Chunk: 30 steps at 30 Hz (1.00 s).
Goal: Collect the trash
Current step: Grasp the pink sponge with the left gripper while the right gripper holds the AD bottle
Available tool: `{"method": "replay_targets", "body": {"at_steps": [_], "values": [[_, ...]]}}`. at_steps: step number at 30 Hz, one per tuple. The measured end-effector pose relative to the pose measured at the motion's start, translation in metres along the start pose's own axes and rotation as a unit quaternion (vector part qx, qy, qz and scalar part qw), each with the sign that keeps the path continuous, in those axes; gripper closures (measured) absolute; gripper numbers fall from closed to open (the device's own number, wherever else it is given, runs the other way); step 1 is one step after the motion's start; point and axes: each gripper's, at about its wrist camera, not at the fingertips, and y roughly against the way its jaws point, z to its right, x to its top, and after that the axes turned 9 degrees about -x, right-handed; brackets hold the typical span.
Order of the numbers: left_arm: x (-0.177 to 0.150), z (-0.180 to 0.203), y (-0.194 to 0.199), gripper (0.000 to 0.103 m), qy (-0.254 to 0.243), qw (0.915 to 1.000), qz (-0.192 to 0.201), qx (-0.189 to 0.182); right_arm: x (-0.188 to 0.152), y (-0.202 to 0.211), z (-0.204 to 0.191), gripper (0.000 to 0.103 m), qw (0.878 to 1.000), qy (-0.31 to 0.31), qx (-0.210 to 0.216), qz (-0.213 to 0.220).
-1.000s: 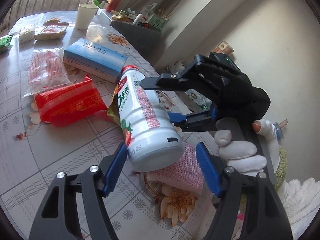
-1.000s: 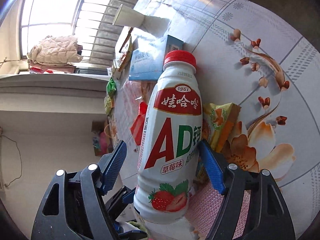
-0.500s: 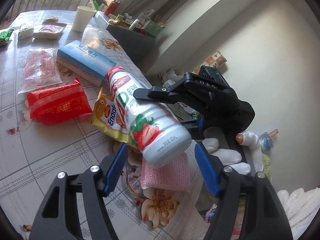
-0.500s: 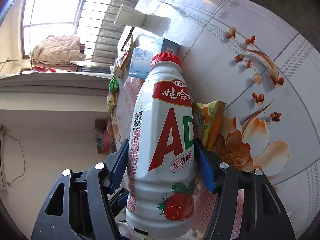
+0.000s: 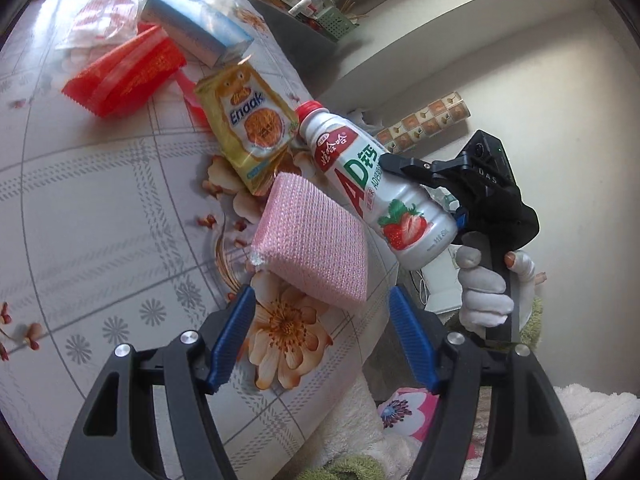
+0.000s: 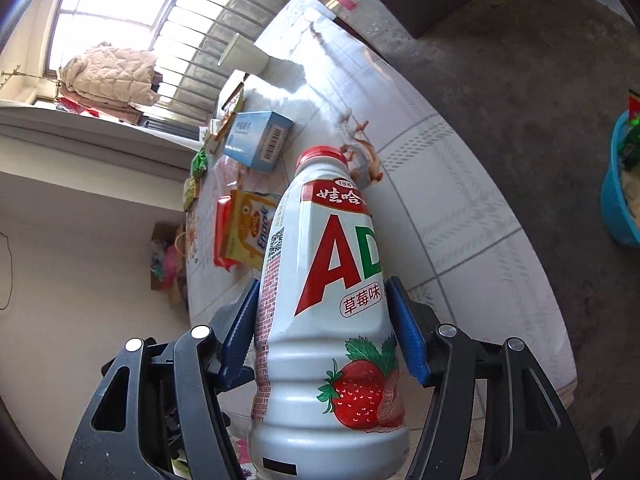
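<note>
The right hand-held gripper [image 6: 320,332] is clamped on the strawberry milk bottle [image 6: 324,320], lifted off the surface [image 5: 100,220]. The left hand-held gripper [image 5: 320,344] gapes empty above the pink sponge [image 5: 312,240]. The smooth bottle could slip out.

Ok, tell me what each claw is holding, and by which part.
The right claw clamps the white plastic strawberry-drink bottle with the red cap around its lower body. The left claw is open, holding nothing.
</note>
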Motion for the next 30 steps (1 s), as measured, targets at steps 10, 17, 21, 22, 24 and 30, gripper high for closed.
{"method": "replay_targets", "body": {"at_steps": [10, 17, 21, 22, 24, 30], "values": [[0.003, -0.001, -0.011, 0.036, 0.021, 0.9975, 0.025, 0.062, -0.048, -0.016, -0.010, 0.045, 0.999, 0.039, 0.014, -0.021], [0.011, -0.005, -0.013, 0.043, 0.035, 0.9948, 0.042, 0.086, -0.047, -0.022, -0.017, 0.045, 0.998, 0.048, 0.023, -0.018], [0.012, -0.006, 0.000, 0.053, 0.045, 0.9958, 0.069, 0.041, -0.045, -0.018, -0.015, 0.045, 0.999, 0.047, 0.015, -0.005], [0.010, -0.008, 0.007, 0.053, 0.043, 0.9959, 0.077, 0.022, -0.045, -0.018, -0.015, 0.045, 0.999, 0.045, 0.015, -0.003], [0.010, -0.007, 0.015, 0.055, 0.043, 0.9950, 0.086, -0.024, -0.046, -0.014, -0.005, 0.045, 0.999, 0.039, 0.020, -0.001], [0.011, 0.000, -0.001, 0.056, 0.065, 0.9907, 0.063, -0.102, -0.050, -0.011, 0.005, 0.045, 0.999, 0.030, 0.034, 0.000]]}}
